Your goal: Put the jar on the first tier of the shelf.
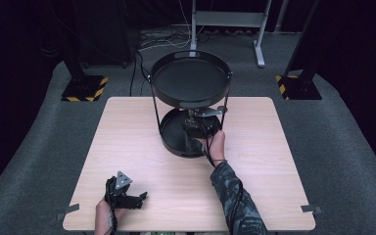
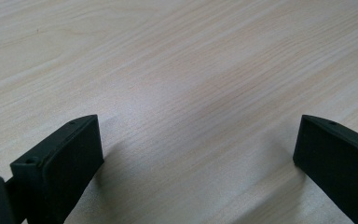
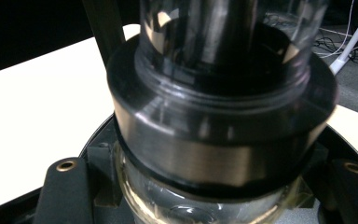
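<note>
A light wooden table [image 1: 142, 147] carries a black two-tier round stand [image 1: 191, 81], its upper tray [image 1: 190, 78] raised on thin black rods above a lower tray [image 1: 172, 134]; the right tool [image 1: 201, 126] reaches in under the upper tray and over the lower one, held by the person's right hand [image 1: 216, 146] with a patterned sleeve [image 1: 235, 196] behind it; in the right gripper view a clear jar [image 3: 223, 116] with a wide dark band [image 3: 219, 140] around it stands very close between the two black jaws, glass showing above and below the band; the jaws sit on either side of the jar's lower part, and I cannot tell whether they press on it or merely flank it; the left tool [image 1: 127, 196] rests low near the table's near-left edge, well apart from the stand, held by the left hand [image 1: 105, 213]; in the left gripper view its jaws stand wide apart over bare wood grain with nothing between them.
</note>
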`<act>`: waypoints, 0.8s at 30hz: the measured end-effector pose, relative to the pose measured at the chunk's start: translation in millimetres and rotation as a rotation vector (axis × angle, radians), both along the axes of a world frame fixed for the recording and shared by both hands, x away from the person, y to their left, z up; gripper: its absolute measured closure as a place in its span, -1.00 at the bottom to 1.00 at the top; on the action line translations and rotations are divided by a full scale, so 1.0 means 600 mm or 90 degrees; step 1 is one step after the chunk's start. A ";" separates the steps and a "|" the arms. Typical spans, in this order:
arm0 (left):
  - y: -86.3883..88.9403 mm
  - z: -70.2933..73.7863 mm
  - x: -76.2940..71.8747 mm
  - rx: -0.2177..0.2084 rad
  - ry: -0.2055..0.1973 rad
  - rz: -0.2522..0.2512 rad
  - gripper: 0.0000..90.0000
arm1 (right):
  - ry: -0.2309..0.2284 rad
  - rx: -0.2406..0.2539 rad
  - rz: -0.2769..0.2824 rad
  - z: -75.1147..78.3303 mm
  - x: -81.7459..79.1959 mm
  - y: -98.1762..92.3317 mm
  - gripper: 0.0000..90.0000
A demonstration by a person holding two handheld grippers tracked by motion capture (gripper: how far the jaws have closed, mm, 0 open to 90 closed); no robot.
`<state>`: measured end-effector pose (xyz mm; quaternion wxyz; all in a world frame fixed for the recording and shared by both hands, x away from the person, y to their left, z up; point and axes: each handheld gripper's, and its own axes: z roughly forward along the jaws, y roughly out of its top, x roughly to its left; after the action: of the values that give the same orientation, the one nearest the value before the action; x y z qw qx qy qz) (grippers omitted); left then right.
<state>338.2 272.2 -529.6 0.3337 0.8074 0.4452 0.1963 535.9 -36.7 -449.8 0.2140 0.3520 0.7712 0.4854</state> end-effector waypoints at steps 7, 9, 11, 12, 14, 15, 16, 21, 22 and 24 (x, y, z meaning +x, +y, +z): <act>0.000 0.000 0.000 0.000 -0.001 0.000 -0.98 | 0.006 -0.003 0.007 0.000 0.000 0.000 -0.33; 0.000 0.000 0.000 0.000 0.000 0.000 -0.98 | 0.008 -0.005 0.008 0.001 0.000 0.000 -0.33; 0.000 0.000 0.000 -0.001 0.001 0.000 -0.98 | 0.010 -0.007 0.010 0.002 0.001 -0.001 -0.33; 0.000 0.000 0.000 -0.001 0.001 0.000 -0.98 | 0.013 -0.006 0.009 0.002 0.001 0.000 -0.33; 0.000 0.000 0.000 -0.001 0.001 0.000 -0.98 | 0.014 -0.008 0.009 0.003 0.001 0.000 -0.33; 0.000 0.000 0.000 0.000 0.001 0.000 -0.98 | 0.013 -0.008 0.009 0.002 0.001 0.000 -0.33; 0.000 0.000 0.000 0.000 0.000 0.000 -0.98 | 0.012 -0.008 0.008 0.002 0.000 0.000 -0.33; 0.000 0.000 0.000 -0.001 0.001 0.000 -0.98 | 0.014 -0.013 0.014 0.003 0.001 -0.003 -0.33; 0.000 0.000 0.000 -0.001 0.001 0.000 -0.98 | 0.014 -0.012 0.015 0.003 0.001 -0.004 -0.33; 0.000 0.000 0.000 0.000 0.000 0.000 -0.98 | 0.017 -0.013 0.014 0.004 0.001 -0.004 -0.33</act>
<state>338.3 272.2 -529.5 0.3337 0.8073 0.4455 0.1960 536.5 -38.8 -447.4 0.2019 0.3474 0.7826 0.4756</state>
